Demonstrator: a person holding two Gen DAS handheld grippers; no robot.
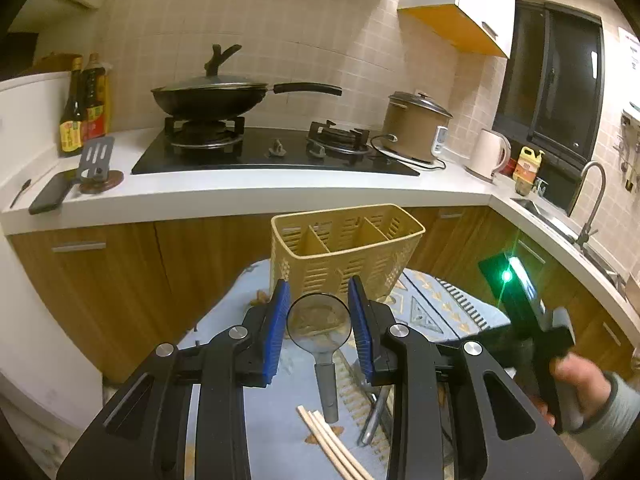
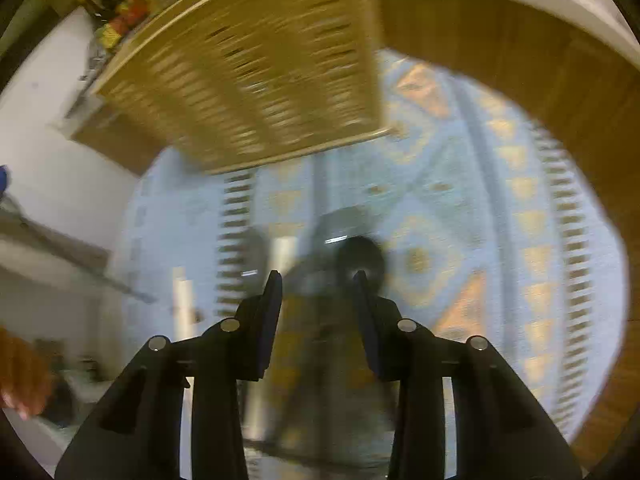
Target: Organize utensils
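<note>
**A:** Where did the utensils sit?

**B:** A metal strainer (image 1: 320,322) lay flat on a small table with a blue patterned cloth (image 1: 436,304), its round mesh head towards a tan slotted caddy (image 1: 346,254) with dividers, which stood upright at the table's far edge. Wooden chopsticks (image 1: 332,446) lay near the end of its handle, and another metal utensil (image 1: 374,420), hard to identify, lay just to the right.

**A:** And the grippers?

**B:** The left gripper (image 1: 319,304) hovered over the strainer's head, blue pads wide apart, holding nothing. The right gripper (image 2: 316,280) was also spread open and empty.

**A:** How should the pick go?

**B:** My judgement: the mesh head looked too broad and springy to pinch. Closing across the narrow handle, then lifting and tipping it handle-down into one compartment, seemed safer. The caddy looked light, so a nudge might have tipped it.

**A:** Did the views differ?

**B:** Yes. The left view was sharp and showed the caddy's open compartments, the counter and stove (image 1: 276,152) behind. The right view was smeared, showing only the caddy's side wall and more cloth; any utensils beneath it couldn't be made out.
</note>
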